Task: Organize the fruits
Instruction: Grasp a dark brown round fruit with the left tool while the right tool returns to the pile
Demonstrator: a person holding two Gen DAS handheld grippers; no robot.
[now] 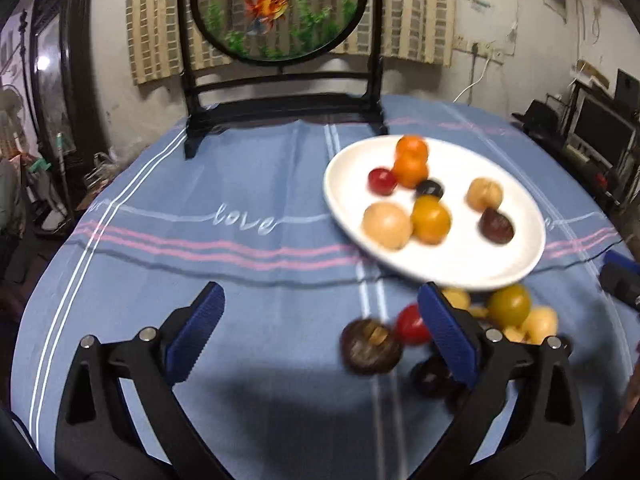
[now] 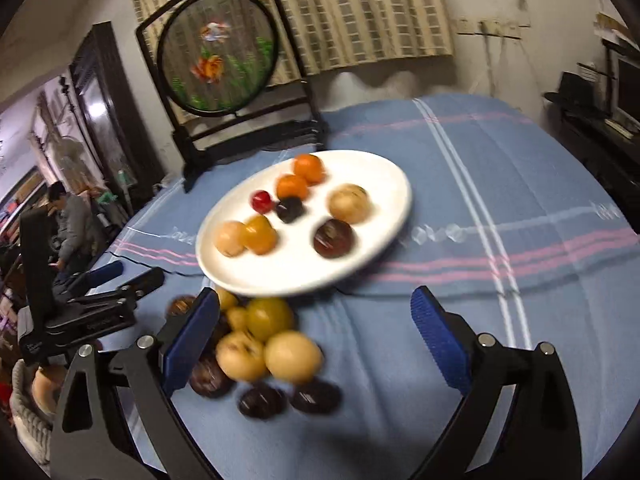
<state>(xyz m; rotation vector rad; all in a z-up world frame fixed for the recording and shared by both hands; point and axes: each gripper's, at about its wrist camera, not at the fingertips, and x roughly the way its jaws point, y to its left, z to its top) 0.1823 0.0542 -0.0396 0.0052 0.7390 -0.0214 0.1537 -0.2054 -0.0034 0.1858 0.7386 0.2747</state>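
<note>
Both grippers stand wide and empty over the blue cloth; fruits split between plate and table.

The left gripper (image 1: 320, 312) has its blue-padded jaws spread apart with only tablecloth between them; the right gripper (image 2: 316, 312) likewise stands released, holding nothing. The white oval plate (image 2: 304, 276) sits on the blue striped tablecloth (image 1: 240, 184) and carries eight small round fruits: two orange (image 2: 308, 169), one red (image 2: 262, 201), one near-black, two tan, one amber, one dark brown (image 2: 333, 238). Just beside the plate's near edge lies a loose heap of fruits (image 2: 260, 344) on the cloth: yellow-green, tan, red and dark brown ones, some touching. A round black-framed goldfish screen (image 1: 280, 8) stands upright behind the plate. Frames are motion-blurred.
</note>
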